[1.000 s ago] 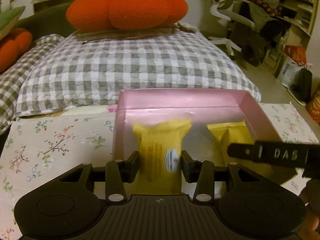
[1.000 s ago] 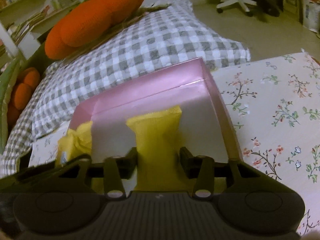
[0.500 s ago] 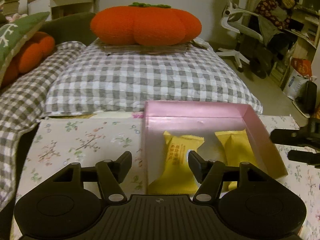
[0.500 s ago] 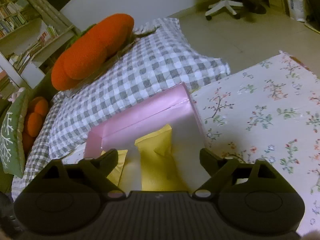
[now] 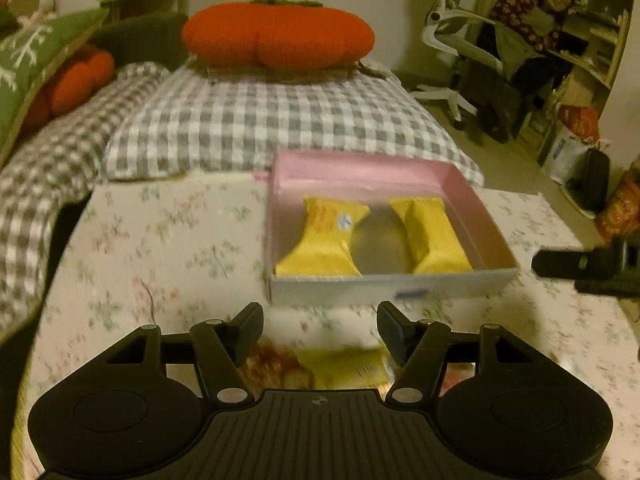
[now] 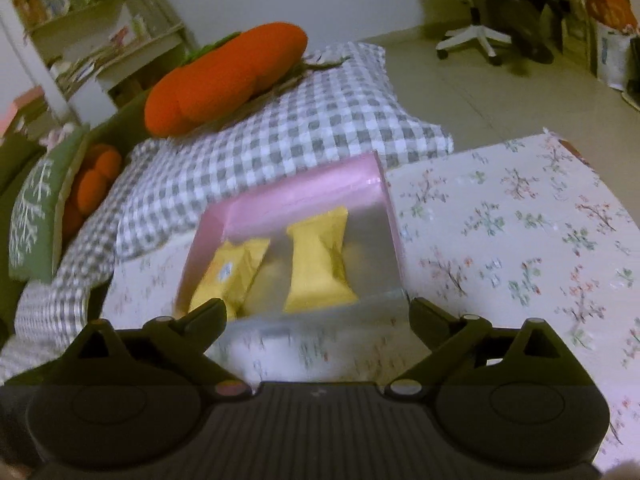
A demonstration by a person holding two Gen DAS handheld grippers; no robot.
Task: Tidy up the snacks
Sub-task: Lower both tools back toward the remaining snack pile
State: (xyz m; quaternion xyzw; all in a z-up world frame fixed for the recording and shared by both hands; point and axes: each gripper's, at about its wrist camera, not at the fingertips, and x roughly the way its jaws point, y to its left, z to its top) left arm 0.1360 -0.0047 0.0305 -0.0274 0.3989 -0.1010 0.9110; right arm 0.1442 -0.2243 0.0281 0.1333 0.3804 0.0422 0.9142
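A pink box (image 5: pixel 360 176) stands on the flowered cloth and holds two yellow snack packets, one on the left (image 5: pixel 322 240) and one on the right (image 5: pixel 434 238). My left gripper (image 5: pixel 320 322) hangs open just in front of the box's near wall, with nothing between its pads. Another yellow and red packet (image 5: pixel 340 368) lies on the cloth beneath it. In the right wrist view the same box (image 6: pixel 304 196) holds both packets (image 6: pixel 316 256). My right gripper (image 6: pixel 316 310) is at the near wall; its jaws are opening wide and are empty.
Beyond the box lies a grey checked pillow (image 5: pixel 260 120) with an orange pumpkin cushion (image 5: pixel 276 34) on it. A green cushion (image 5: pixel 28 64) leans at the left. A white office chair (image 5: pixel 452 40) and bags stand on the floor to the right. Flowered cloth (image 6: pixel 520 232) spreads right of the box.
Both grippers let go of the yellow packets they held inside the box, opened, and drew back and up. The whole box and a packet on the cloth have come into view.
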